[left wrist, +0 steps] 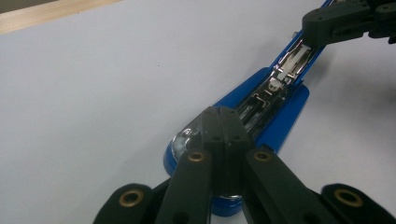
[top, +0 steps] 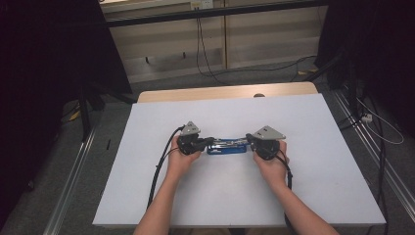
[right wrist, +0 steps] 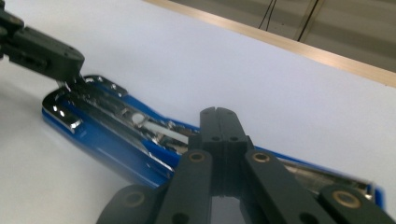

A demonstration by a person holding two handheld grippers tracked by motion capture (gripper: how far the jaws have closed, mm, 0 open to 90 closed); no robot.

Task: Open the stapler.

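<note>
Both tongs closed at the two ends of a blue stapler lying mid-counter.

We see the blue stapler (top: 226, 146) flat on the white counter (top: 313, 161), about mid-width, a bit nearer than centre, its long axis left to right, its chrome inner track exposed. Left tongs (top: 209, 142) at its left end, jaws pressed together with nothing between them, tips over the rounded chrome end in the left gripper view (left wrist: 223, 122). Right tongs (top: 249, 139) at the right end, jaws likewise closed on nothing, tips over the blue body (right wrist: 219, 122). We can't tell if either tip actually touches the stapler. Left hand (top: 182, 159) and right hand (top: 272, 164) hold the grippers from the near side; black cables trail back towards the near edge.
</note>
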